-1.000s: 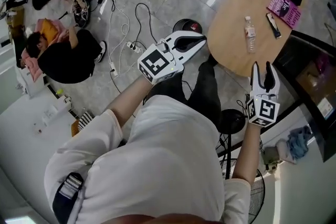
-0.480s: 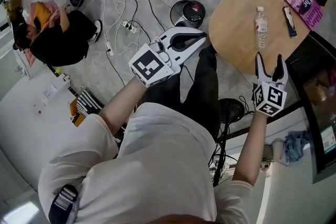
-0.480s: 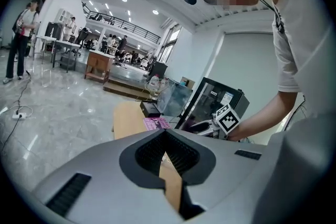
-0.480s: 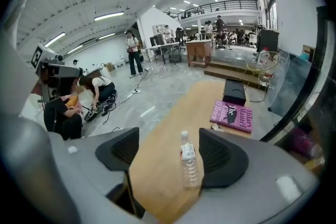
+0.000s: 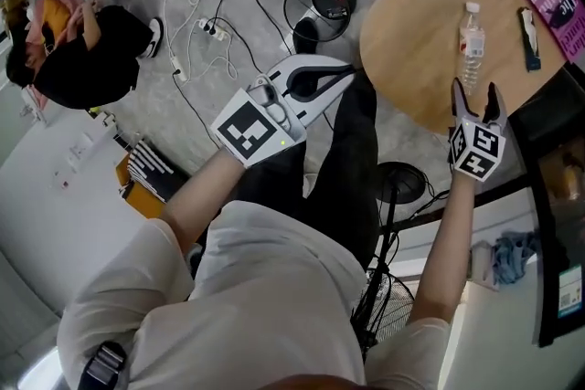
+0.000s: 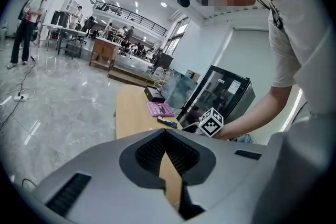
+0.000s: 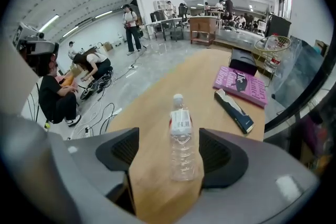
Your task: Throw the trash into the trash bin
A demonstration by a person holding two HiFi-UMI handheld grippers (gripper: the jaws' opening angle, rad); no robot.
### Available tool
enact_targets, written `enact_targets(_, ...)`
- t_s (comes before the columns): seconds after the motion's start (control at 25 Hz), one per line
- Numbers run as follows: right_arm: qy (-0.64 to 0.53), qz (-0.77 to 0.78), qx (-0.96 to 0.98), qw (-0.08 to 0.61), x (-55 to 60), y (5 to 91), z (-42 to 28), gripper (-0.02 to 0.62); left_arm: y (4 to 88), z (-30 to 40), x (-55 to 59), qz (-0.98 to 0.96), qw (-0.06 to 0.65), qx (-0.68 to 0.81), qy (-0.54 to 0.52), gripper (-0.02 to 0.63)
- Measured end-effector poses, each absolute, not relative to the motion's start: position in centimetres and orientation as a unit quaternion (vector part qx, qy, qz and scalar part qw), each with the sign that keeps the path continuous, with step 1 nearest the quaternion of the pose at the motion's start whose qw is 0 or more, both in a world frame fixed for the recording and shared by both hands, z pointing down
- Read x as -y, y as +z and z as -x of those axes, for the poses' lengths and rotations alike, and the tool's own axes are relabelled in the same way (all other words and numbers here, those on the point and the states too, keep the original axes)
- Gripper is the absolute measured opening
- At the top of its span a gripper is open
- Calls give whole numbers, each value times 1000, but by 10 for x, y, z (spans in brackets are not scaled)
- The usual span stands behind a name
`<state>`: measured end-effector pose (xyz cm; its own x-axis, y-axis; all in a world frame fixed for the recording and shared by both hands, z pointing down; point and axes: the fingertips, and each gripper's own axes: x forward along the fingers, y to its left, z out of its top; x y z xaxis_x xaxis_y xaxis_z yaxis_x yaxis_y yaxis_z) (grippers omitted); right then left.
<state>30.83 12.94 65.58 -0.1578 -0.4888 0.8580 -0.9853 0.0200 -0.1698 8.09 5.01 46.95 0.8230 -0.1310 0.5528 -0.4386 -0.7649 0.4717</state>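
Note:
A clear plastic bottle [image 5: 472, 32] with a white cap stands upright on the oval wooden table [image 5: 420, 23]. My right gripper [image 5: 477, 93] hangs open just short of it. In the right gripper view the bottle [image 7: 182, 139] rises in line with the gap of the right gripper [image 7: 167, 139], and neither pad touches it. My left gripper [image 5: 350, 71] is shut and empty over the person's dark trousers, near the table's left edge. In the left gripper view its pads [image 6: 178, 152] meet at the tip. A round black trash bin [image 5: 320, 3] sits on the floor beyond the left gripper.
A pink book [image 5: 558, 5] and a dark flat object [image 5: 529, 25] lie further along the table. Cables and a power strip [image 5: 206, 27] trail over the grey floor. A person in black [image 5: 78, 55] sits on the floor at far left. A black cabinet [image 5: 553, 196] stands at right.
Both grippers have sunk lower. The right jaws have spread from nearly together to wide apart, and the bottle now stands closer in front of them. The left jaws stayed shut.

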Motion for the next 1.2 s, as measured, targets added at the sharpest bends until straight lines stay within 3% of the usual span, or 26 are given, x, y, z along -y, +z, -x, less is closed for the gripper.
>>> enact_targets(0.44,411,-576,601,373,-140,760,-327,385,543,-55,-74,-882,348,170,268,6)
enact_targets(0.52,404,-578,600,377,-140,763,-328,302,551,-49,-77,-879,352,173,270,6)
enact_targets(0.68,394,-567,615,381,-140,757,-318,295,559,-39,-79,-875,357,183,272,6)
enact_targets(1.2,397,-500,673,372,-116,735,-154,291,567,33,-76,-866,368,213,261,6)
